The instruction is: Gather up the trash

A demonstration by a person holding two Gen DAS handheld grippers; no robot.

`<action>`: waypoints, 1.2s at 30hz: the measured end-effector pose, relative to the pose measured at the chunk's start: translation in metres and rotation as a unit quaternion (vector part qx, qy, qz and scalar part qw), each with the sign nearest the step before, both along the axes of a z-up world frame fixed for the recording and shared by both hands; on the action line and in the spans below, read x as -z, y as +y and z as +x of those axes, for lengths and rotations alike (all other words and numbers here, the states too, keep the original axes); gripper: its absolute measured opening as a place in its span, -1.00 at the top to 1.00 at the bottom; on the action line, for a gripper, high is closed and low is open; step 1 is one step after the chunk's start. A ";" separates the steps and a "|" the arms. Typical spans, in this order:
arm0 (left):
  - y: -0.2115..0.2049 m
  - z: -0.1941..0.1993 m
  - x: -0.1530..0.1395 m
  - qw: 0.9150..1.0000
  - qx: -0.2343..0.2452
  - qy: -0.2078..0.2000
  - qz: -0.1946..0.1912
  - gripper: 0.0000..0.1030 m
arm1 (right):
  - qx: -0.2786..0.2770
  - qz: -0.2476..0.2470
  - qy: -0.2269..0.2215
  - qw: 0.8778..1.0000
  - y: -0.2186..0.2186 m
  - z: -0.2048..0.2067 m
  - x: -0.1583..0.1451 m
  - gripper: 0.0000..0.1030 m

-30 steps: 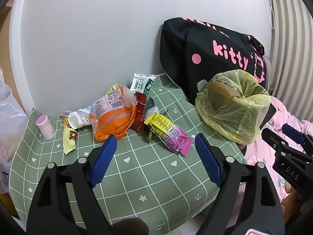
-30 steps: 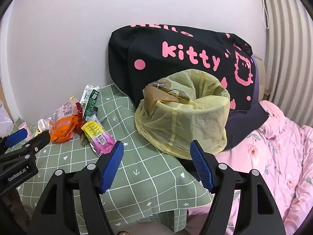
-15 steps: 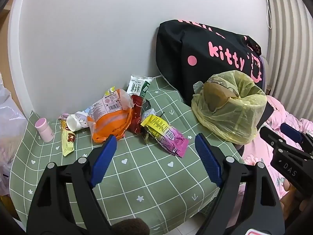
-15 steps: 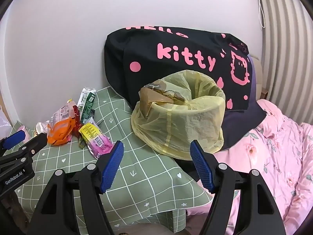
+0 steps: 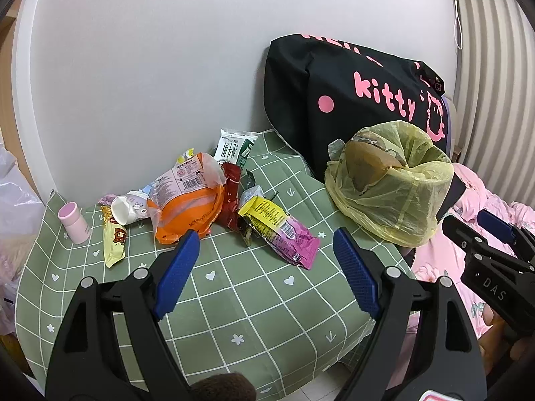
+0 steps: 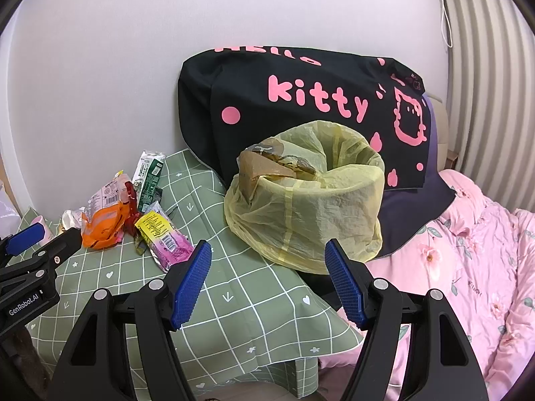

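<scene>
Wrappers lie heaped on the green checked tablecloth [image 5: 234, 304]: an orange bag [image 5: 187, 200], a yellow and pink packet [image 5: 281, 230], a dark red wrapper [image 5: 230, 197], a green and white pack [image 5: 232, 147], a yellow stick wrapper [image 5: 113, 237] and a tipped white cup [image 5: 125, 208]. A bin lined with a yellow bag [image 5: 391, 180] stands at the table's right end, with brown paper inside. My left gripper [image 5: 267, 260] hovers open before the heap, holding nothing. My right gripper [image 6: 269, 270] is open and empty in front of the yellow-lined bin [image 6: 307, 193].
A small pink bottle [image 5: 73, 222] stands at the table's left end. A black pillow with pink lettering [image 6: 301, 107] leans on the wall behind the bin. A pink floral quilt [image 6: 468, 254] covers the bed to the right. A clear plastic bag [image 5: 16, 190] sits at far left.
Both grippers have drifted slightly back and rightward, so the trash heap and bin shifted a little left in view. Both stay open and empty; nothing on the table moved.
</scene>
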State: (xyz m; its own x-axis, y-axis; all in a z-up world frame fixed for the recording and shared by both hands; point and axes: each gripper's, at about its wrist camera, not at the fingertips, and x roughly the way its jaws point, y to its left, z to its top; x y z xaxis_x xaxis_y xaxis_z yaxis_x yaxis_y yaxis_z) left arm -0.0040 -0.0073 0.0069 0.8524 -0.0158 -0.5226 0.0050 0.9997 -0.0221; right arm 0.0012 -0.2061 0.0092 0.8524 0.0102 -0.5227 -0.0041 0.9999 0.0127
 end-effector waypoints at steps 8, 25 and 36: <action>-0.002 0.000 0.001 1.000 0.003 0.000 0.001 -0.52 | 0.000 0.001 0.000 1.000 -0.001 0.000 0.001 -0.29; -0.002 -0.001 0.002 1.000 0.007 0.003 0.000 -0.51 | 0.003 0.003 -0.001 1.000 -0.003 0.000 0.000 -0.29; -0.002 -0.001 0.002 1.000 0.007 0.003 0.000 -0.51 | 0.005 0.004 -0.001 1.000 -0.004 0.000 0.001 -0.29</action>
